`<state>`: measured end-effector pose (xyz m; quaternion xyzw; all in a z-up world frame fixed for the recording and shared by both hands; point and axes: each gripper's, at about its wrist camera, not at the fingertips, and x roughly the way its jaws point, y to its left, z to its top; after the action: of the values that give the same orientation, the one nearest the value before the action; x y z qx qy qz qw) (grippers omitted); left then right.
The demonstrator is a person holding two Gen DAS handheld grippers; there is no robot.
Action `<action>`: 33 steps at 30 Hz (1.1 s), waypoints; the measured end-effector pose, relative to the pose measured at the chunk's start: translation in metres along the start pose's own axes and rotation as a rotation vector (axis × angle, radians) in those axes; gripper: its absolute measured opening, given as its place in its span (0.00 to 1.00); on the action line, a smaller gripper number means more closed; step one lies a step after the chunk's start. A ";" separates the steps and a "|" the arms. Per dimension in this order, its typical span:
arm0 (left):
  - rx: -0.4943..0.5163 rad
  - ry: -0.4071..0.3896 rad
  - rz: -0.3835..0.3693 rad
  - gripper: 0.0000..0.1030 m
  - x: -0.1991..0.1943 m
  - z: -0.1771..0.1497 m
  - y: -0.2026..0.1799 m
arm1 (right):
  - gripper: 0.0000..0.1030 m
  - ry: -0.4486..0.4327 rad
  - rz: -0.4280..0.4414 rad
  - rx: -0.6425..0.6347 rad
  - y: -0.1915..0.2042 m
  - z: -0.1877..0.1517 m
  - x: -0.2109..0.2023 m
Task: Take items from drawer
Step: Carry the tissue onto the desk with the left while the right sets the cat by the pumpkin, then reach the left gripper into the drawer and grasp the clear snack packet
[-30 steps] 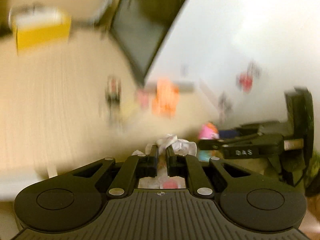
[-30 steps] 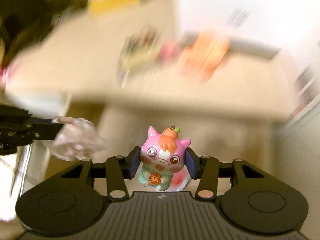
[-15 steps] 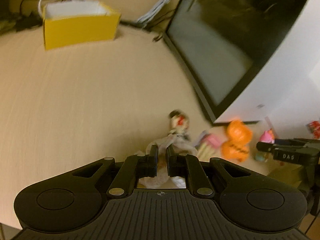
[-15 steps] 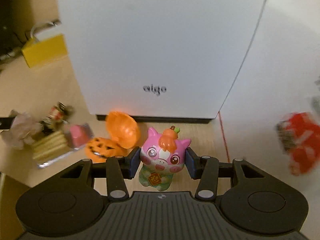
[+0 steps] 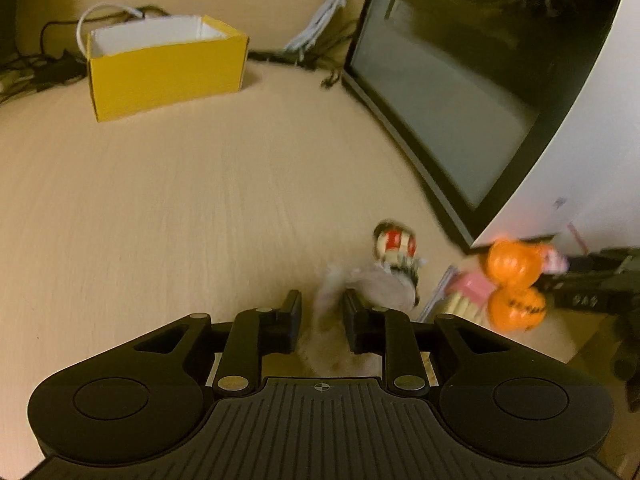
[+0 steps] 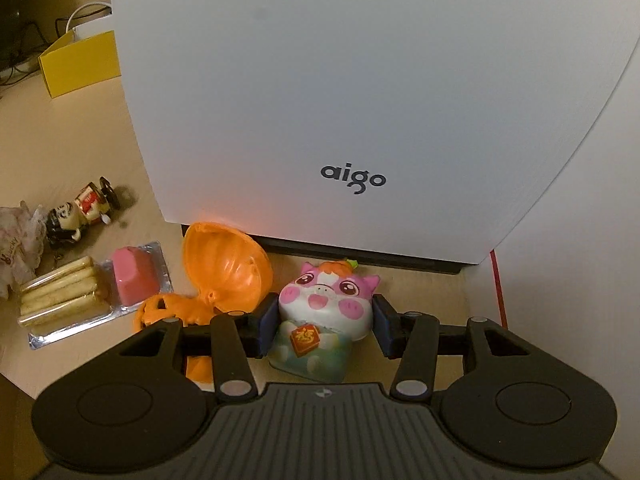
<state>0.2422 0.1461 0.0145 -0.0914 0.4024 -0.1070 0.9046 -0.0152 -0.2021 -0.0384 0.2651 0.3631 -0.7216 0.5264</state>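
Observation:
My left gripper (image 5: 322,312) hovers low over the wooden desk (image 5: 160,220) with its jaws opening. A crumpled white wrapper (image 5: 372,286), blurred, trails between and just past the fingertips; the pads do not press on it. In the right wrist view a pink pig toy (image 6: 326,300) with an orange top leans back on the desk in front of the white computer case (image 6: 340,100). My right gripper (image 6: 325,328) straddles the toy with its jaws opening and the pads just clear of the toy's sides.
Left of the pig lie an open orange pumpkin shell (image 6: 224,268), a snack pack with biscuit sticks and a pink cup (image 6: 92,288), and a small figure toy (image 6: 80,210). A yellow box (image 5: 164,68) and cables (image 5: 320,28) sit at the back. The desk edge runs at lower left.
Both grippers swung in over the desk and lowered. The left jaws parted and the wrapper slipped forward. The right jaws widened and the pig tipped backward onto the desk.

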 end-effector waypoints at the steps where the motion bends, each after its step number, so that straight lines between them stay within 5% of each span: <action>1: -0.003 -0.019 -0.012 0.24 -0.006 0.003 0.000 | 0.53 0.002 0.005 0.007 0.000 0.000 -0.001; 16: -0.007 -0.198 -0.045 0.24 -0.074 0.026 -0.008 | 0.72 -0.145 -0.033 0.060 0.000 -0.012 -0.073; 24: 0.091 -0.109 -0.146 0.24 -0.085 -0.014 -0.044 | 0.78 -0.138 -0.047 0.098 0.011 -0.050 -0.098; 33: 0.167 0.082 -0.204 0.24 -0.068 -0.079 -0.078 | 0.79 -0.118 -0.035 0.152 0.020 -0.087 -0.114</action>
<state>0.1298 0.0832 0.0299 -0.0519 0.4174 -0.2353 0.8762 0.0381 -0.0711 -0.0081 0.2551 0.2802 -0.7705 0.5126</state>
